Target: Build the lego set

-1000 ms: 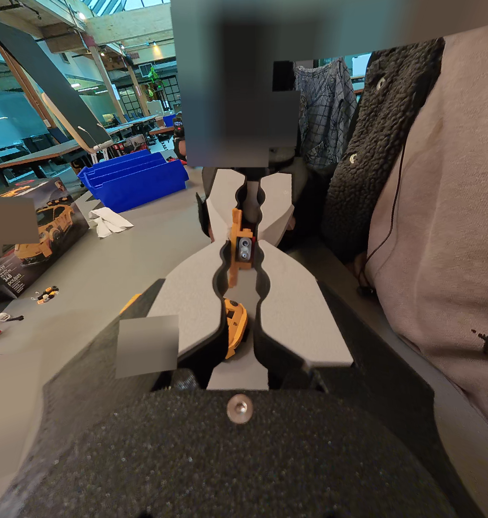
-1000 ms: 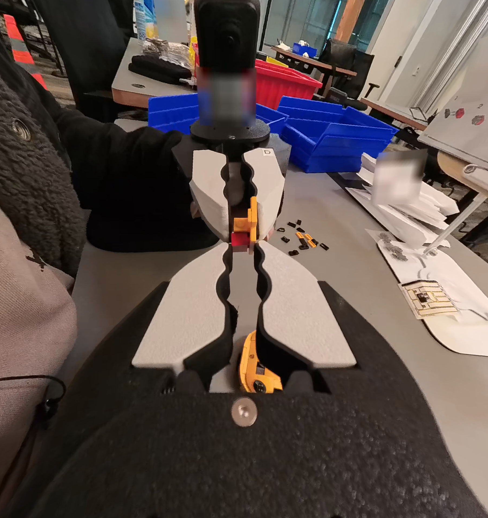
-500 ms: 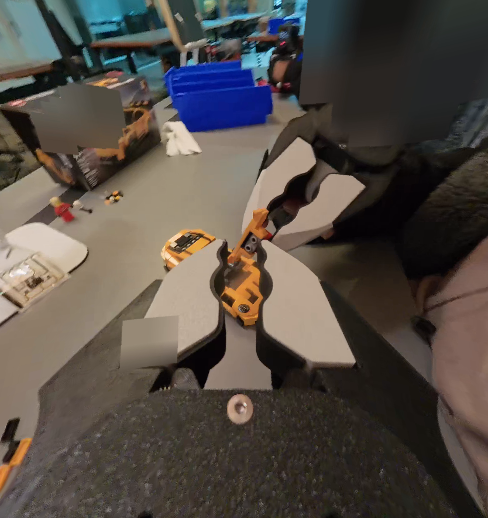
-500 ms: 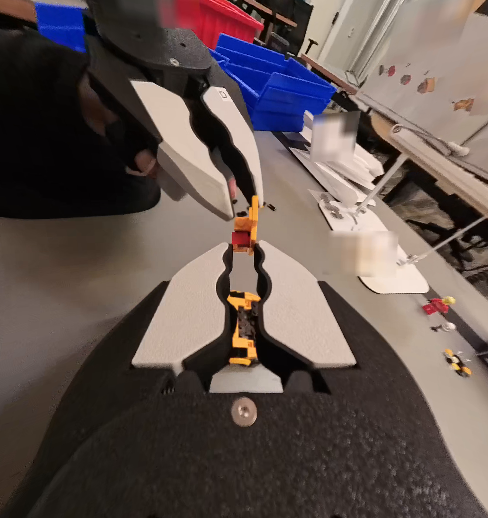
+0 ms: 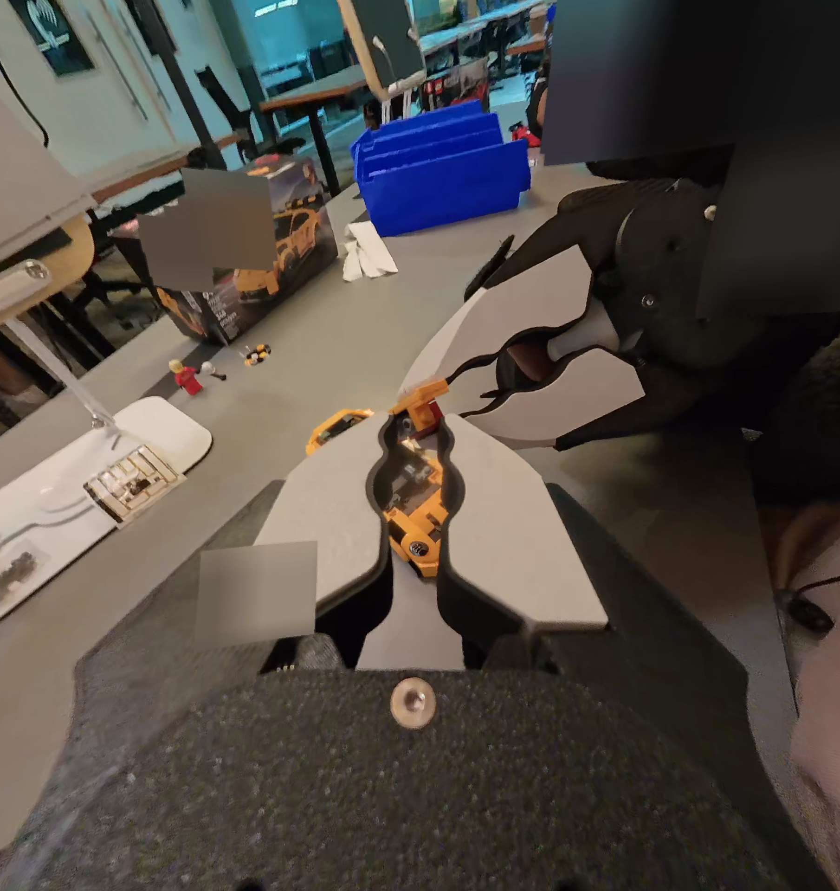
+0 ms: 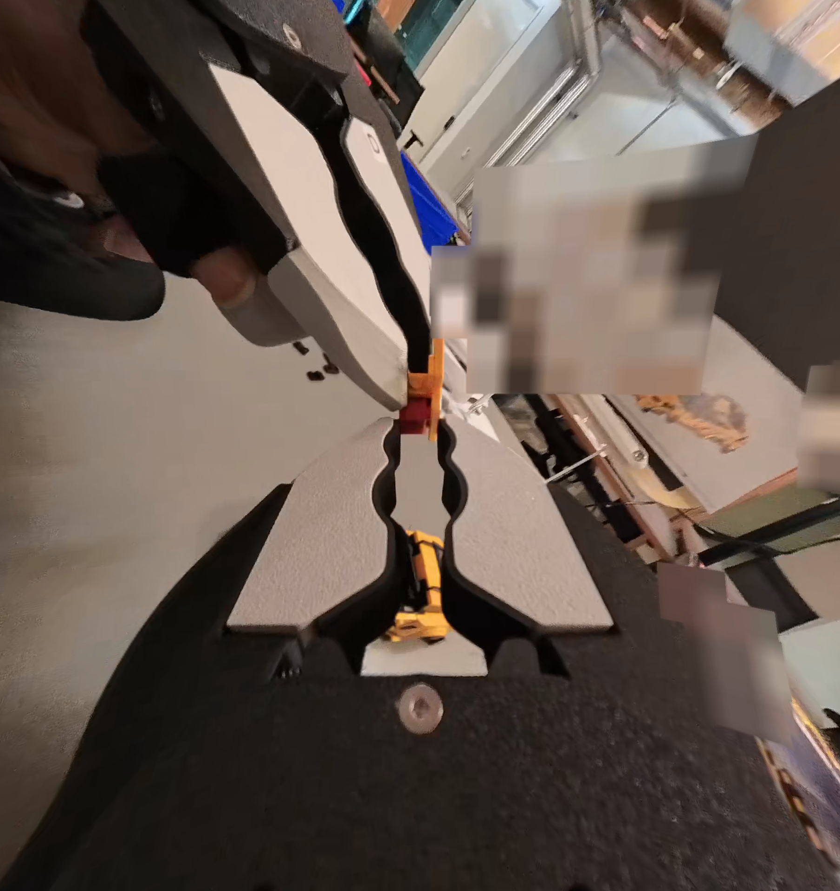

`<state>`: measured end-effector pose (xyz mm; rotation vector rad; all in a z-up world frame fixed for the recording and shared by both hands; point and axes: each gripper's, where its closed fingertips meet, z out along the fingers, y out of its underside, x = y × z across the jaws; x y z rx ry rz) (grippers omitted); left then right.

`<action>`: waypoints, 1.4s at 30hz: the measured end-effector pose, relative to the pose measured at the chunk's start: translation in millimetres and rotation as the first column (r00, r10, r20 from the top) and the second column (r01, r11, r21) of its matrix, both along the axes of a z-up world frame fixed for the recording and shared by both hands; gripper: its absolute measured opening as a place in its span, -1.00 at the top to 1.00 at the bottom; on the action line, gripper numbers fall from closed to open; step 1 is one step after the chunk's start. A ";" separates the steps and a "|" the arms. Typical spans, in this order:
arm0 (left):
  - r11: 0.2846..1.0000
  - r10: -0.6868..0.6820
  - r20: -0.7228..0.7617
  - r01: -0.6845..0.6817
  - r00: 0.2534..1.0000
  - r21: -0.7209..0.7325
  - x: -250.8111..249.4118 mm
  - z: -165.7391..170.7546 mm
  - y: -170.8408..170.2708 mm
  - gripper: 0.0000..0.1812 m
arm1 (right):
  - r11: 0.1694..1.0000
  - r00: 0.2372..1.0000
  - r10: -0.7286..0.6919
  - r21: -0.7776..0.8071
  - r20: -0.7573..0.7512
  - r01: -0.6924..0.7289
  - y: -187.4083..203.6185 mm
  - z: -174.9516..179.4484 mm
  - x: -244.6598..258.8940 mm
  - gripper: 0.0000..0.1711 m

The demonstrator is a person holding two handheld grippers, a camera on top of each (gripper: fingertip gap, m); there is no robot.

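Observation:
A small orange-and-red Lego sub-assembly [image 5: 420,405] is pinched from both sides. My left gripper [image 5: 414,426] is shut on its near end. My right gripper [image 5: 437,400] comes in from the right and is shut on its far end. In the right wrist view the right gripper [image 6: 418,424] holds the red block and orange plate of the sub-assembly [image 6: 415,417], and the left gripper [image 6: 425,381] comes down from the upper left. The orange Lego car [image 5: 415,525] lies on the grey table below, seen between my fingers; it also shows in the right wrist view [image 6: 425,578].
A Lego box [image 5: 283,250], stacked blue bins [image 5: 437,188] and a white cloth [image 5: 367,250] stand at the back. A red minifigure [image 5: 186,378], a small orange-black part [image 5: 257,355] and a white sheet with bagged parts [image 5: 71,487] lie left. Small black parts [image 6: 319,369] lie on the table.
Both grippers, still joined on the sub-assembly, have swung from in front of the person's body out over the table and tilted down. The car now lies directly beneath them.

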<state>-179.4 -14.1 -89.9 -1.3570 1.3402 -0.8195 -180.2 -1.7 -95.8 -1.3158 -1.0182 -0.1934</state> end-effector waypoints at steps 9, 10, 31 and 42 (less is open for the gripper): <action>0.983 -0.144 0.180 0.162 0.973 -0.090 -10.9 13.7 -16.8 0.87 | 0.996 0.994 0.089 0.016 -0.067 -0.088 -19.6 16.0 -9.0 0.82; 0.976 -0.155 0.209 0.183 0.966 -0.121 -12.6 15.8 -17.2 0.87 | 0.995 0.991 0.102 0.009 -0.090 -0.102 -21.5 18.4 -9.6 0.82; 0.861 -0.487 0.153 0.502 0.860 -0.079 -18.2 15.7 -29.4 0.87 | 0.873 0.842 0.184 -0.310 -0.507 -0.378 -34.3 26.6 2.0 0.78; 0.540 -0.682 0.398 0.789 0.614 -0.294 -15.0 -1.0 -14.7 0.87 | 0.813 0.921 0.338 -0.433 -0.194 -0.389 -26.2 7.5 10.6 0.69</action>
